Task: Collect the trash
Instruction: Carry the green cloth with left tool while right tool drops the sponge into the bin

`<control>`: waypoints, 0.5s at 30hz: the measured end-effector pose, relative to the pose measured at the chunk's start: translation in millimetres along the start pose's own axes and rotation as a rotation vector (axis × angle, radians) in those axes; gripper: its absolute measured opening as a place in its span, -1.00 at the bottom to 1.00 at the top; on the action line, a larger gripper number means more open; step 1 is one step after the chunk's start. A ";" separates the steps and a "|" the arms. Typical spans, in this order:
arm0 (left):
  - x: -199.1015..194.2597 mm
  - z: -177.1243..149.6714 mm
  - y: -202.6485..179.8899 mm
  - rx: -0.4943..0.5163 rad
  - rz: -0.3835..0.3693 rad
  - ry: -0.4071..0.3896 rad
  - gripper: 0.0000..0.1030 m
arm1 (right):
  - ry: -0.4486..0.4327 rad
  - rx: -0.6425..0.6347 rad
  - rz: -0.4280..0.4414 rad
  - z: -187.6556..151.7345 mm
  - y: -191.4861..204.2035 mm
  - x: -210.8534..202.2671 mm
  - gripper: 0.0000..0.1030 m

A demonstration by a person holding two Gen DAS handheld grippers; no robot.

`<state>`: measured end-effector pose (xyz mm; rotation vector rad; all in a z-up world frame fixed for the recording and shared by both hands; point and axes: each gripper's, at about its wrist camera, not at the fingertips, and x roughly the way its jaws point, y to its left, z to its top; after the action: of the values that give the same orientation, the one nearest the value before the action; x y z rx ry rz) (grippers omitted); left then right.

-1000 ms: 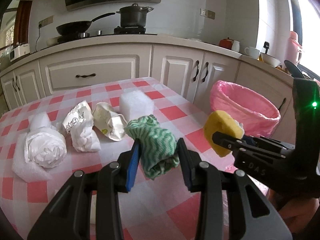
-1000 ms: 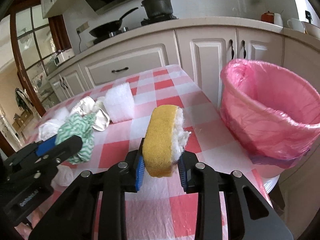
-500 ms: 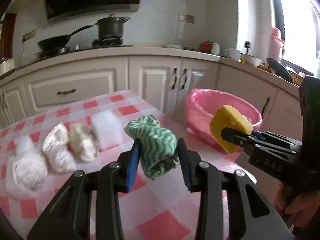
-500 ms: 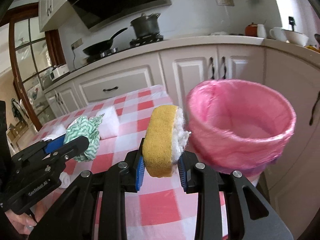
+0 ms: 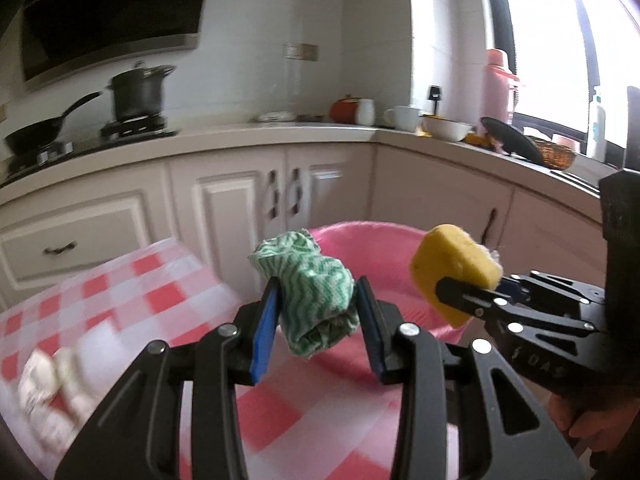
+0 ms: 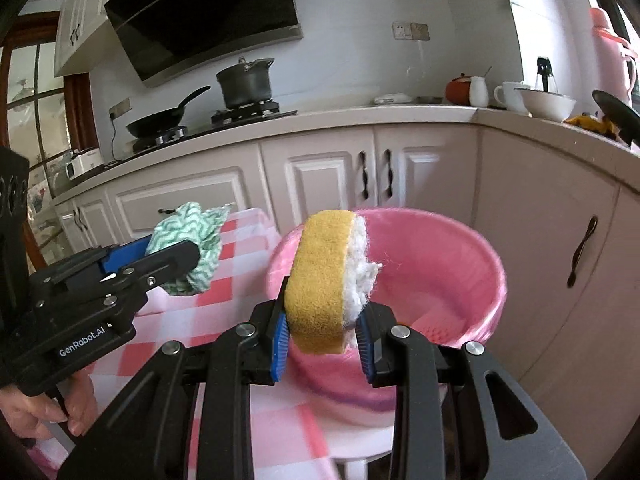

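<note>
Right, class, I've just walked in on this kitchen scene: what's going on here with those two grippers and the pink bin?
A person is clearing trash with a handheld gripper in each hand. The left gripper has its jaws shut on a crumpled green-and-white cloth; the right gripper is shut on a yellow sponge. Both are held up near the pink-lined bin beside the checked table; neither item is dropped yet. Blurred white trash lies on the table.

Two black two-finger grippers — left (image 5: 318, 320) and right (image 6: 323, 338). One green-and-white zigzag cloth (image 5: 314, 294), one yellow sponge (image 6: 322, 282), one pink-lined bin (image 6: 440, 264). On the stove — one black lidded pot (image 6: 245, 82) and one black frying pan (image 6: 162, 120).
</note>
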<state>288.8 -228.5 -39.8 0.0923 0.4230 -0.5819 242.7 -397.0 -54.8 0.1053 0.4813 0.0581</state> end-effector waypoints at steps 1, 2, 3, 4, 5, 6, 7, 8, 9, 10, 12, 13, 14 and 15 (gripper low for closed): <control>8.0 4.1 -3.7 0.008 -0.026 0.000 -0.27 | 0.001 -0.002 -0.008 3.1 -6.4 3.2 -0.45; 14.7 7.4 -5.9 0.015 -0.042 0.000 -0.27 | 0.002 0.001 -0.009 5.3 -12.3 6.1 -0.45; 23.9 11.2 -8.8 0.020 -0.054 0.002 -0.27 | 0.005 0.003 -0.010 7.8 -20.1 10.7 -0.45; 29.4 13.1 -10.0 0.020 -0.062 0.006 -0.27 | 0.009 0.002 -0.016 8.7 -24.6 14.0 -0.45; 36.2 14.9 -10.9 0.020 -0.070 0.012 -0.27 | 0.016 -0.001 -0.025 10.3 -30.8 18.5 -0.45; 42.3 16.9 -11.0 0.020 -0.079 0.017 -0.27 | 0.019 -0.003 -0.028 10.9 -34.4 20.7 -0.45; 50.9 19.3 -11.5 0.024 -0.093 0.025 -0.27 | 0.017 -0.005 -0.029 12.1 -40.3 23.6 -0.44; 56.8 20.6 -12.2 0.028 -0.102 0.033 -0.26 | 0.018 -0.005 -0.028 12.5 -44.9 26.6 -0.44; 65.9 21.9 -13.0 0.036 -0.106 0.044 -0.26 | 0.024 -0.004 -0.031 13.4 -50.3 30.5 -0.44; 71.5 22.0 -13.6 0.039 -0.104 0.050 -0.26 | 0.027 -0.003 -0.036 14.0 -54.5 33.9 -0.44; 84.9 21.5 -12.9 0.042 -0.103 0.068 -0.26 | 0.035 0.003 -0.035 14.5 -60.4 39.6 -0.44; 94.0 20.2 -12.8 0.040 -0.106 0.082 -0.22 | 0.040 0.011 -0.039 14.2 -64.1 43.7 -0.43; 99.0 19.8 -12.2 0.038 -0.114 0.091 -0.20 | 0.041 0.016 -0.042 14.2 -66.2 45.8 -0.41; 105.1 18.8 -12.7 0.040 -0.121 0.102 -0.19 | 0.040 0.021 -0.042 14.1 -68.3 48.4 -0.40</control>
<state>367.6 -296.9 -65.6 0.1356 0.5182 -0.7074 294.2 -462.2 -72.4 0.1151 0.5243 0.0137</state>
